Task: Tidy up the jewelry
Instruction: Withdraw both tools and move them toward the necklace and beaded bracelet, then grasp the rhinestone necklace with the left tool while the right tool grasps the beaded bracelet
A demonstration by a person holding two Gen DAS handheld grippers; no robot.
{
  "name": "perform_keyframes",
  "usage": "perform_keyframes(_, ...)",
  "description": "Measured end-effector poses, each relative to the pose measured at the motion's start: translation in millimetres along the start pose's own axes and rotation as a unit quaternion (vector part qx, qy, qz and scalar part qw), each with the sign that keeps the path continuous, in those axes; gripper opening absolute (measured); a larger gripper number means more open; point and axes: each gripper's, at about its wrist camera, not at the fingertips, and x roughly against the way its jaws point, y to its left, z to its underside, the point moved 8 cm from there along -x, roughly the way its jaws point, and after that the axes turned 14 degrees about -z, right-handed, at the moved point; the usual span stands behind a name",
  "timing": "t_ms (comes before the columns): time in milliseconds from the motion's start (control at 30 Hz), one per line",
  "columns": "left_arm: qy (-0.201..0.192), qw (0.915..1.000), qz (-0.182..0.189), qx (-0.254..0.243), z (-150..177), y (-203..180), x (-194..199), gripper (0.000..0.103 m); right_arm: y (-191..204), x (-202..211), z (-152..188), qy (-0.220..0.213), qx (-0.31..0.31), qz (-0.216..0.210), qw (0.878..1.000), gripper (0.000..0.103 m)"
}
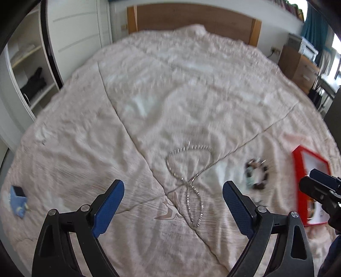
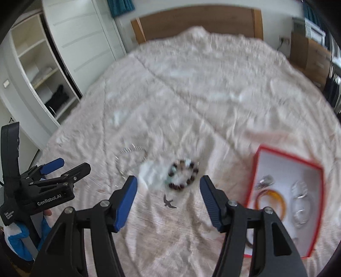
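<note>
Bedroom scene, with a wide bed (image 1: 170,95) under a wrinkled pale pink bedspread filling most of both views. Behind it stands a wooden headboard (image 1: 191,19), with an open white wardrobe (image 1: 32,70) to the left and a wooden dresser (image 1: 298,68) to the right.

Both views are somewhat blurred. The left tongs (image 1: 173,202) are spread wide, holding nothing, and hover above the bedspread. Between and just beyond their blue fingers (image 1: 108,208) lies a thin silver chain necklace (image 1: 187,170), loosely looped in a figure-eight shape. To its right, near but apart, lies a bracelet of dark beads (image 1: 256,173). At the far left edge of the bed sits a small blue box (image 1: 18,200).

The right tongs (image 2: 168,202) are also spread wide and hold nothing. The beaded bracelet (image 2: 183,175) lies just ahead of them, between the fingertips in the view, beside a white patch on the cover. A small dark bird shape (image 2: 169,202) shows on the bedspread just below the bracelet.

To the right of the bracelet rests an open red box (image 2: 317,168) with a white lining. Inside lie an amber bangle (image 2: 275,197) and several clear or silvery pieces, too blurred to identify. The silver necklace (image 2: 127,155) appears faintly further left.
</note>
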Motion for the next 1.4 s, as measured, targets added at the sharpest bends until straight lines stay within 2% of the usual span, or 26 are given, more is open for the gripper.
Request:
perform_keyframes(133, 0.028, 0.9996, 0.000, -0.005, 13.1, -12.5, -41.2, 0.089, -18.3, -38.6, 7.0, 0.019, -0.014, -0.008, 1.000, 0.059)
perform_keyframes(233, 0.037, 0.9992, 0.003, -0.013, 20.5, -21.4, -57.9, 0.087, -28.1, -61.4, 10.2, 0.028, -0.020, -0.018, 0.999, 0.059)
perform_keyframes(467, 0.051, 0.9986, 0.007, -0.015, 36.1, -29.1, -83.1, 0.087, -43.8, -93.0, 15.4, 0.038, -0.034, -0.025, 0.998, 0.059)
perform_keyframes(733, 0.039, 0.9991, 0.010, -0.012, 37.8, -29.7, -88.9, 0.085, -47.0, -114.6, 7.2, 0.033, -0.024, -0.016, 0.999, 0.060)
perform_keyframes(833, 0.033, 0.9994, 0.010, -0.009, 38.9, -27.4, -86.5, 0.077, -48.3, -117.7, 9.2, 0.029, -0.015, -0.010, 0.999, 0.058)
perform_keyframes(900, 0.029, 0.9995, 0.006, -0.008, 38.2, -26.2, -85.0, 0.068, -49.7, -116.2, 9.9, 0.025, -0.013, -0.005, 1.000, 0.052)
perform_keyframes(967, 0.028, 0.9996, 0.001, -0.006, 37.7, -24.8, -82.9, 0.062, -52.9, -113.8, 10.8, 0.023, -0.013, 0.001, 1.000, 0.037)
perform_keyframes(1067, 0.027, 0.9996, -0.003, -0.006, 37.2, -23.8, -81.1, 0.055, -57.6, -110.5, 13.3, 0.028, -0.009, 0.011, 1.000, 0.026)
perform_keyframes(1133, 0.029, 0.9995, -0.003, -0.008, 36.5, -23.2, -81.5, 0.053, -56.3, -108.2, 14.3, 0.032, -0.004, 0.015, 0.999, 0.022)
perform_keyframes(1233, 0.039, 0.9991, 0.012, 0.003, 35.2, -15.7, -81.8, 0.045, -53.9, -102.0, 16.8, 0.034, -0.009, 0.009, 0.999, 0.018)
perform_keyframes(1300, 0.045, 0.9986, 0.024, 0.016, 33.9, -10.4, -80.9, 0.032, -51.7, -94.8, 19.4, 0.029, -0.013, 0.008, 0.999, 0.016)
perform_keyframes(1400, 0.055, 0.9965, 0.049, 0.040, 33.1, -2.1, -80.5, 0.019, -43.6, -83.2, 25.6, 0.024, -0.021, 0.004, 0.999, 0.016)
